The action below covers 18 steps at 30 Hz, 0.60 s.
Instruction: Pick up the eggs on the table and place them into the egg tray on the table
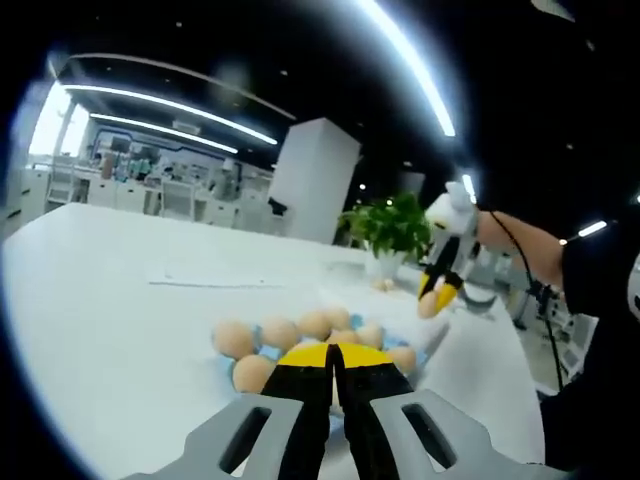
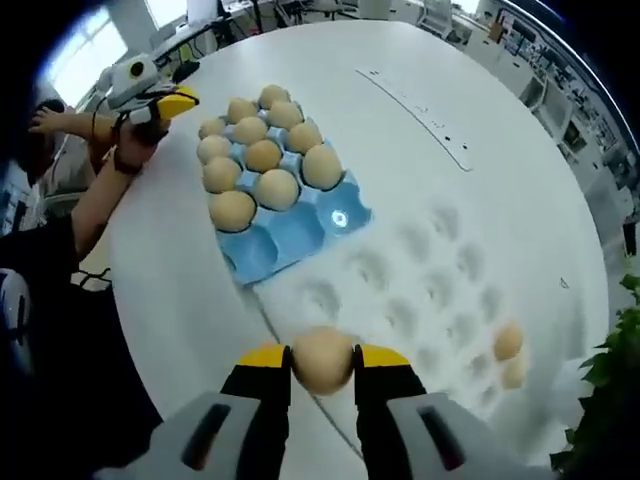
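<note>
In the right gripper view, a brown egg (image 2: 322, 360) is clamped between the yellow-tipped fingers (image 2: 262, 358) of the right gripper (image 2: 322, 362), held above the white tabletop (image 2: 480, 110). At about 11 o'clock from the held egg, a blue egg tray (image 2: 290, 235) lies flat on the tabletop; its far cups are filled with eggs (image 2: 262, 155), while the three near cups stand bare. Two loose eggs (image 2: 508, 345) lie on the tabletop at about 3 o'clock, close together and well apart from the tray. The left gripper (image 2: 172, 102) is seen at about 10 o'clock, held by a person's hand (image 2: 128, 145) just beside the far end of the tray.

In the left gripper view, the left gripper (image 1: 334, 355) is seen with its fingers (image 1: 305, 365) closed together and nothing between them, hovering directly over the near edge of the egg tray (image 1: 268, 352). The right gripper (image 1: 440, 292) appears at about 2 o'clock with the egg (image 1: 430, 305) at its tips, in front of a potted plant (image 1: 385, 230).
</note>
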Available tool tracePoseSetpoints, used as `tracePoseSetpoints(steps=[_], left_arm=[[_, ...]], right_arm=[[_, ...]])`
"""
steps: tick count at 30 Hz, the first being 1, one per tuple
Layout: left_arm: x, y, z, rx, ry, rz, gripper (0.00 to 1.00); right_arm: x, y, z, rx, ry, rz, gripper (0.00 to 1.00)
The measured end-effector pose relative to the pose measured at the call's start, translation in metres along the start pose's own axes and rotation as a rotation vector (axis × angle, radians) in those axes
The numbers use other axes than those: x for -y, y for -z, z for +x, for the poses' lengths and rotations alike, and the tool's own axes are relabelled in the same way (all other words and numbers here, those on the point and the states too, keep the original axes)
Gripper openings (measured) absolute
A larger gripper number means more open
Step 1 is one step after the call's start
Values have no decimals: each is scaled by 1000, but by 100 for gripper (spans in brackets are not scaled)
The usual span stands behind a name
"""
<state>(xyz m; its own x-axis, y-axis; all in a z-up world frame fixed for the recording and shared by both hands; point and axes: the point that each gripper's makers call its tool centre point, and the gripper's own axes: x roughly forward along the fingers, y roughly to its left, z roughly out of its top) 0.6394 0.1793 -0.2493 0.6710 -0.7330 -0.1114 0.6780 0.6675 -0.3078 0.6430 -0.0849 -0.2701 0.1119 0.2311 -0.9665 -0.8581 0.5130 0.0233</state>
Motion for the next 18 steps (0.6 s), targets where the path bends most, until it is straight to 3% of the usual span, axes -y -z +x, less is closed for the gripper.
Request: tracePoseSetpoints(steps=[11, 18], left_arm=[[-1, -2, 3, 2, -4, 3, 0], [-2, -3, 4, -7, -5, 22, 0]], right_arm=[[-10, -19, 7, 13, -34, -28, 25], [-30, -28, 17, 13, -62, -53, 25]])
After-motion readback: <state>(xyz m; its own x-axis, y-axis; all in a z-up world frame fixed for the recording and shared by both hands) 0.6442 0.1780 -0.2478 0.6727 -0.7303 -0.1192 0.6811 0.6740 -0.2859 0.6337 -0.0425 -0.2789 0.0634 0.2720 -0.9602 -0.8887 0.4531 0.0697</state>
